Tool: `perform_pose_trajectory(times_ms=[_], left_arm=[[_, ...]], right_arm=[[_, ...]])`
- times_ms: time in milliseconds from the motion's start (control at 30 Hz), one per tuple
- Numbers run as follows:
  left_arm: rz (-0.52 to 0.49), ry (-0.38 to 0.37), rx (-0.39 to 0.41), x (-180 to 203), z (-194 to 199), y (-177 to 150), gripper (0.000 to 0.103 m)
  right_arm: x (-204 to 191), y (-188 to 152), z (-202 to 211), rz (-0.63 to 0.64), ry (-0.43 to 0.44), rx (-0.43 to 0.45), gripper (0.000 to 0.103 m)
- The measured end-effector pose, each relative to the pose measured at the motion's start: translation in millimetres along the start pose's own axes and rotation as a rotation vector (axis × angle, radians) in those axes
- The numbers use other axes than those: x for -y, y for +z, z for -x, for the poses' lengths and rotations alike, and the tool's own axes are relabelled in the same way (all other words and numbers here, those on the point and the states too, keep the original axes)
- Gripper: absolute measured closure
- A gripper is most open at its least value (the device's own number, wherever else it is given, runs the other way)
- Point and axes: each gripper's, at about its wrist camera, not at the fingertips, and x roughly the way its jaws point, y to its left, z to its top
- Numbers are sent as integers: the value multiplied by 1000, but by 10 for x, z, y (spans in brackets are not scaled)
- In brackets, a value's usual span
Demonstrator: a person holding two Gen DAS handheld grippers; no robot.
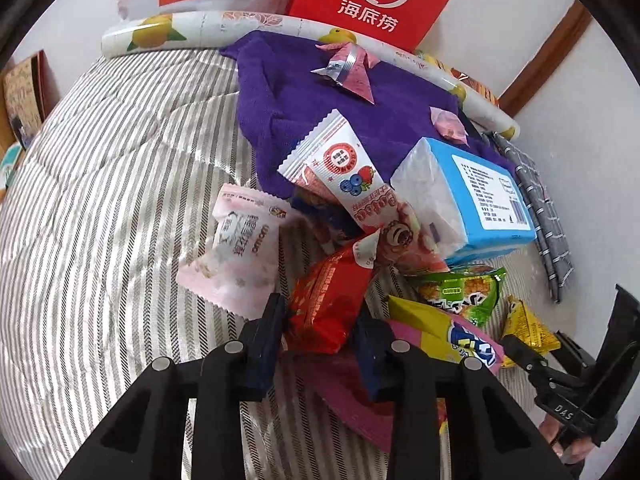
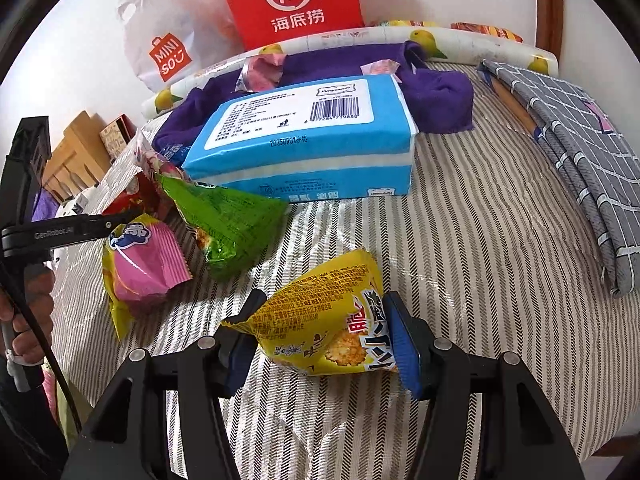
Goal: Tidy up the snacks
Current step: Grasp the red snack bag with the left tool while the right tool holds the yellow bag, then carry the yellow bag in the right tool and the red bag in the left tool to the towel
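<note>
Snack packets lie in a heap on a striped cloth. My left gripper (image 1: 322, 320) has its jaws around a red snack packet (image 1: 328, 304); they touch its sides. Around it lie a pink packet (image 1: 236, 252), a white berry packet (image 1: 340, 164), a green packet (image 1: 460, 292) and a yellow-pink packet (image 1: 444, 336). My right gripper (image 2: 324, 320) is shut on a yellow snack packet (image 2: 328, 320), which also shows in the left wrist view (image 1: 528, 328). The green packet (image 2: 228, 224) and the yellow-pink packet (image 2: 140, 268) lie to its left.
A blue tissue pack (image 2: 312, 140) lies behind the snacks, on a purple towel (image 1: 304, 80). A red Hi bag (image 2: 292, 0) and a white Miniso bag (image 2: 164, 40) stand at the back behind a lemon-print roll (image 1: 160, 32). A folded grey cloth (image 2: 576, 152) lies at right.
</note>
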Motion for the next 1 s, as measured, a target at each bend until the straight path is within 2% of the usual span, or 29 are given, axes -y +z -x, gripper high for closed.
perform_pose_trajectory(times_ms=[600,1000], left_arm=[[-39,-20,93,263,517,-161,72],[-87,-58,135,710,749,-109,72]], right_arm=[[68,-49,446,-20,-49,70,44],[120,88,843,-24,-70,127,44]])
